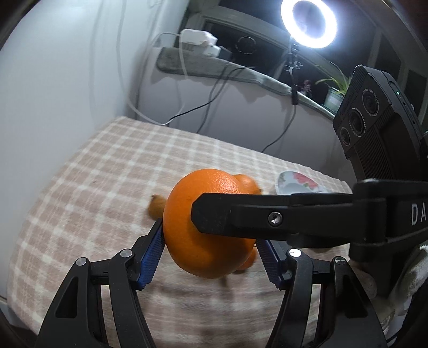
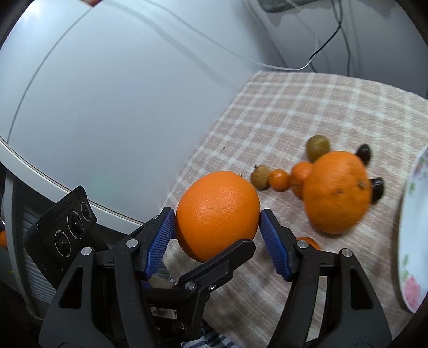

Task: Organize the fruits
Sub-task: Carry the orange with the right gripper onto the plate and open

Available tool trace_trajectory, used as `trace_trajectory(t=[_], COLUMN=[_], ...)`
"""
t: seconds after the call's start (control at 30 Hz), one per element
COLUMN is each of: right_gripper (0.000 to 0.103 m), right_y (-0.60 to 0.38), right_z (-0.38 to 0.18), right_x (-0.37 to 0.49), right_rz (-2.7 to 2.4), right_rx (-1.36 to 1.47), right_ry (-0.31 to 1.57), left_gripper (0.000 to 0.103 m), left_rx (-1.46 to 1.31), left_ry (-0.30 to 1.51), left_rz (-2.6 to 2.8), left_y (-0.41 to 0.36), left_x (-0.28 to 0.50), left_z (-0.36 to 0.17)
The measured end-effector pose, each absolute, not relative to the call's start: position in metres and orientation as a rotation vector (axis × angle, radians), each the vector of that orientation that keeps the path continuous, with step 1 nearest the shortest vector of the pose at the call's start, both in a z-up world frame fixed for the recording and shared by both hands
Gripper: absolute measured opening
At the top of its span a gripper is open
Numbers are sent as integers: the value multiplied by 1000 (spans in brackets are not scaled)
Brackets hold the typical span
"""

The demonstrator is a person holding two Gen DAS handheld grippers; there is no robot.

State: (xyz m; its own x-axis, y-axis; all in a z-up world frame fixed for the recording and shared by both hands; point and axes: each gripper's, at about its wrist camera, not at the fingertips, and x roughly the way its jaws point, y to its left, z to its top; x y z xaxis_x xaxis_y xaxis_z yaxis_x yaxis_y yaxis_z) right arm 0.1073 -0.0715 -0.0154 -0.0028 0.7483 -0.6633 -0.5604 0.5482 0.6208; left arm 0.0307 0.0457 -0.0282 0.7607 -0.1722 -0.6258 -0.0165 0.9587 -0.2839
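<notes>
A large orange (image 1: 206, 241) (image 2: 218, 214) hangs above the checked cloth between both pairs of blue pads. My left gripper (image 1: 211, 251) is closed on its sides. My right gripper (image 2: 218, 235) also has its pads against it; one of its black fingers (image 1: 240, 216) crosses the orange in the left wrist view. A second large orange (image 2: 337, 191) lies on the cloth with small oranges (image 2: 279, 180), a brownish fruit (image 2: 260, 176), a green fruit (image 2: 317, 147) and dark fruits (image 2: 364, 153) around it.
A flowered white plate (image 2: 412, 230) (image 1: 297, 183) sits at the right on the cloth. A white wall and cables stand behind. A ring light (image 1: 309, 22) and a potted plant (image 1: 334, 92) are on the sill. A white rounded surface (image 2: 93, 107) lies left.
</notes>
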Motion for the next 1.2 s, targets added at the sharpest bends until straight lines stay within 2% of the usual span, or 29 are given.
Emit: trace_trajectory(t=[0.5, 0.83, 1.2], right_gripper=[69, 69, 69], right_y=[-174, -235, -267], right_z=[-3, -18, -29], right_x=[116, 130, 140], right_rz=[905, 788, 735], right_rx=[277, 340, 385], right_ry=[1114, 1117, 1125], left_gripper=[65, 65, 65], left_rx=[-199, -162, -129], left_ry=[710, 755, 788], left_rz=[-238, -340, -378], left_y=[-38, -92, -117], left_x=[65, 88, 101], left_z=[-21, -32, -39])
